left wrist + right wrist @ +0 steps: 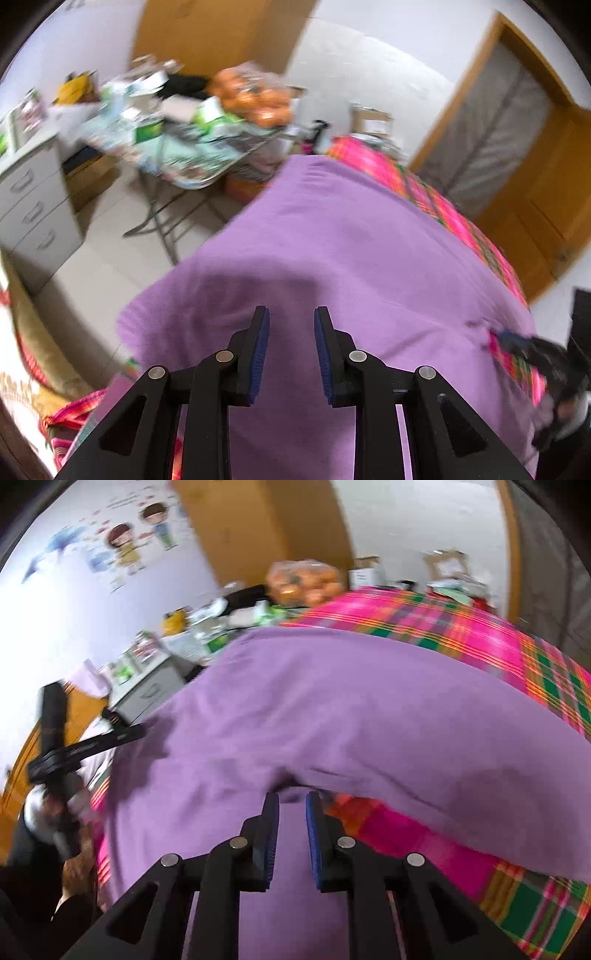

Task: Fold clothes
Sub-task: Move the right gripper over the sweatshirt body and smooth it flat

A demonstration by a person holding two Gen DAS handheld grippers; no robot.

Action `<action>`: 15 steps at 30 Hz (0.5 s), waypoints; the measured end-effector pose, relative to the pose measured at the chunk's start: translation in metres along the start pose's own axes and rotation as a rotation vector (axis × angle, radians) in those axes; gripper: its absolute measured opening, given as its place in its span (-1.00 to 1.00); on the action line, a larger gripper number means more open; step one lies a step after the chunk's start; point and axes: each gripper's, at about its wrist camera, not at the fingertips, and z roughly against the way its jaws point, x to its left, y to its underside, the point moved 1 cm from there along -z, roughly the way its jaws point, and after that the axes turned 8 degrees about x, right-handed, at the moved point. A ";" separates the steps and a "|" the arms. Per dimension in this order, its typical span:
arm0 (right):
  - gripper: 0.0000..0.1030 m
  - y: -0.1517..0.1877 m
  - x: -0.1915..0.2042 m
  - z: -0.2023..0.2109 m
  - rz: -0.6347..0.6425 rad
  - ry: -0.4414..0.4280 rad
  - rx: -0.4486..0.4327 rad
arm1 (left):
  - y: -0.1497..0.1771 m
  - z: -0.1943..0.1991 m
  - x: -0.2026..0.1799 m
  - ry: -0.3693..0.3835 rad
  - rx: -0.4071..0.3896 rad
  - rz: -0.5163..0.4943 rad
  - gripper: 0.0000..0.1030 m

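Note:
A large purple cloth (351, 240) lies spread over a bed with a pink and green plaid cover (424, 616). My left gripper (291, 314) points down at the cloth's near part, and purple fabric fills the narrow gap between its blue pads. From the right wrist it shows as a black tool (110, 736) at the cloth's left corner. My right gripper (292, 797) is shut on a raised fold of the purple cloth (332, 709), whose edge drapes off to the right over the plaid. In the left wrist view the right gripper (517, 341) is at the cloth's right edge.
Left of the bed stand a cluttered folding table (177, 147) with a bag of oranges (255, 96) and a grey drawer unit (33, 206). A wooden door (535, 177) is at the right. A person's hand (55, 812) holds the left tool.

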 end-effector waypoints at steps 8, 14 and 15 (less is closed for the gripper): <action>-0.83 -0.016 -0.022 -0.024 -0.095 0.090 0.022 | 0.005 0.006 0.029 -0.011 -0.029 0.073 -0.51; -0.79 -0.005 -0.046 0.012 -0.174 0.092 -0.055 | 0.003 0.015 0.039 -0.013 -0.046 0.112 -0.52; -0.72 -0.006 -0.046 0.017 -0.174 0.096 -0.076 | 0.002 0.016 0.037 -0.020 -0.050 0.109 -0.52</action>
